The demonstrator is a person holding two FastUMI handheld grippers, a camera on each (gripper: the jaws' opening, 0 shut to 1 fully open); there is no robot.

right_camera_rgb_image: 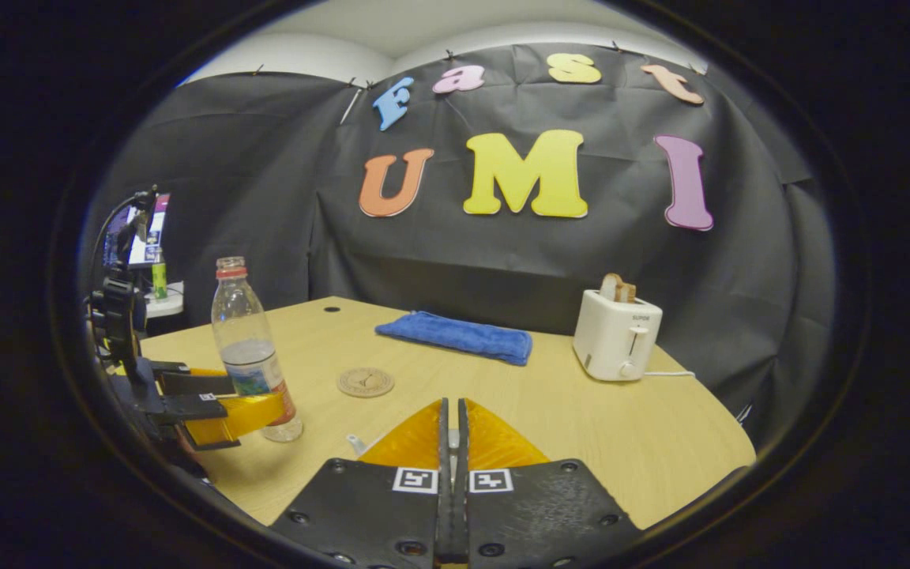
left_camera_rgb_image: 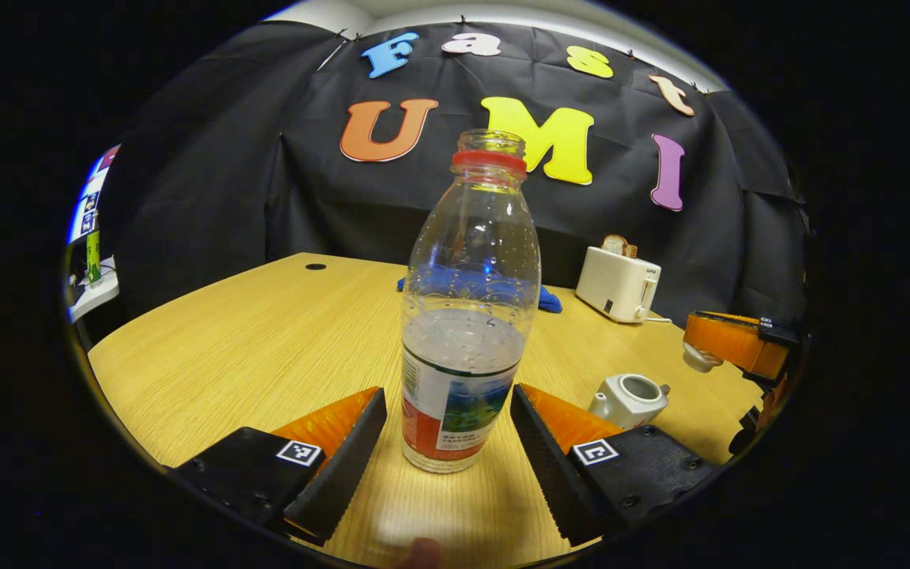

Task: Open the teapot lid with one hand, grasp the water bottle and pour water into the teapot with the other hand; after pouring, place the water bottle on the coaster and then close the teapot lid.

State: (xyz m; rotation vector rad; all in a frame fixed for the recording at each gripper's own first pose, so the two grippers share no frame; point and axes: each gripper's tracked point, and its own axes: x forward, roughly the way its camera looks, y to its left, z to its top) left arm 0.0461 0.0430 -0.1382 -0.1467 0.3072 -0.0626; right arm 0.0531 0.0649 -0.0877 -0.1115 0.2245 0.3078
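Between open fingers, water bottle (left_camera_rgb_image: 467, 316) apparently upright.

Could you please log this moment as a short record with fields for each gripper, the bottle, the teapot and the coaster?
left gripper: open, fingers either side of the water bottle
right gripper: shut, apparently on the teapot lid
water bottle: upright, uncapped, part full
teapot: lid off
coaster: bare, on the table

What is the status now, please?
Left gripper open around the standing water bottle, not clamped. Right gripper shut on the lid, lifted off. Teapot open. Nothing blocking.
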